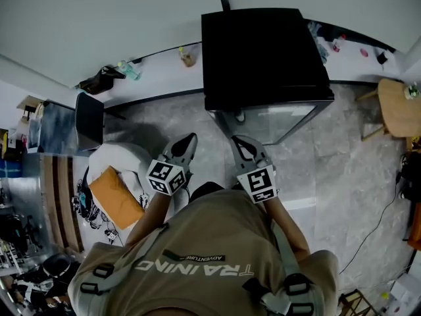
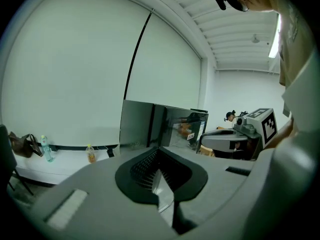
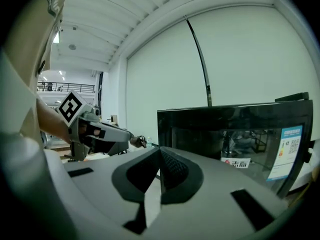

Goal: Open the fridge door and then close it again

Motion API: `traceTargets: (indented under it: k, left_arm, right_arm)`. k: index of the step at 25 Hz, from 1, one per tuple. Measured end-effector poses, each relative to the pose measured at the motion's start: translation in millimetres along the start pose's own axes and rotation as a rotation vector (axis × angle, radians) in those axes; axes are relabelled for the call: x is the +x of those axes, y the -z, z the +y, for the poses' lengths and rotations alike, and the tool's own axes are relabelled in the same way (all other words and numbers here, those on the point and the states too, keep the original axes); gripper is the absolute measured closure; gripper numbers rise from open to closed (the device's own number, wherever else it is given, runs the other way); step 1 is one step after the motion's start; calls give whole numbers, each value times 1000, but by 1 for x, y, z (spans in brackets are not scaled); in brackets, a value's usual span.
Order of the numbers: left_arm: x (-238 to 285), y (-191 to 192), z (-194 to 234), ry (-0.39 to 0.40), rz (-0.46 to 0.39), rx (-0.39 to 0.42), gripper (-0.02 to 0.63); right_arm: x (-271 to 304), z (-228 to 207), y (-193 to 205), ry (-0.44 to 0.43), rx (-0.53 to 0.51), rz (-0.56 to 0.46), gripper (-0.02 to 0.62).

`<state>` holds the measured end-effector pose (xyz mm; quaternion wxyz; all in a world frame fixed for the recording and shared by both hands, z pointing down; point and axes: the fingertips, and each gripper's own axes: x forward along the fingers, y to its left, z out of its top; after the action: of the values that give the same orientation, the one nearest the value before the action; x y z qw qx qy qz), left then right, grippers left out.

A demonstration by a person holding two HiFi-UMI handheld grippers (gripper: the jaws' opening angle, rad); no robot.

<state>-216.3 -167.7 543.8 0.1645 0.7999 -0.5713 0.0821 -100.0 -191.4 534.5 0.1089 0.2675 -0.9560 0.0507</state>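
A black fridge point(image 1: 263, 51) with a glass door point(image 1: 279, 120) stands against the white wall, and its door looks closed. Both grippers hover side by side a short way in front of it, touching nothing. My left gripper point(image 1: 187, 142) points at the floor left of the fridge, jaws together and empty. My right gripper point(image 1: 241, 143) sits near the door's lower left corner, also shut and empty. In the left gripper view the fridge point(image 2: 165, 126) lies ahead past the left gripper point(image 2: 159, 168). In the right gripper view the glass door point(image 3: 240, 139) fills the right behind the right gripper point(image 3: 159, 158).
A low ledge along the wall holds bottles point(image 1: 187, 56) and a dark bag point(image 1: 99, 81). A black chair point(image 1: 89, 117) and a white seat with an orange cushion point(image 1: 115, 196) stand at the left. A wooden table point(image 1: 398, 107) stands to the fridge's right. Cables point(image 1: 388, 203) trail over the tiled floor.
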Motion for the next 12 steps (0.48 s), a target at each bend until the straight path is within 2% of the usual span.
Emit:
traceTargets:
  k: [6,12]
  left_arm:
    - [13,8,10,21,33,-17,606]
    - [26,9,14,93,62,2,606]
  right_arm:
    - [11,1,-3,-17,-4,32,600]
    - [28,1,-13,11,-1,48,598]
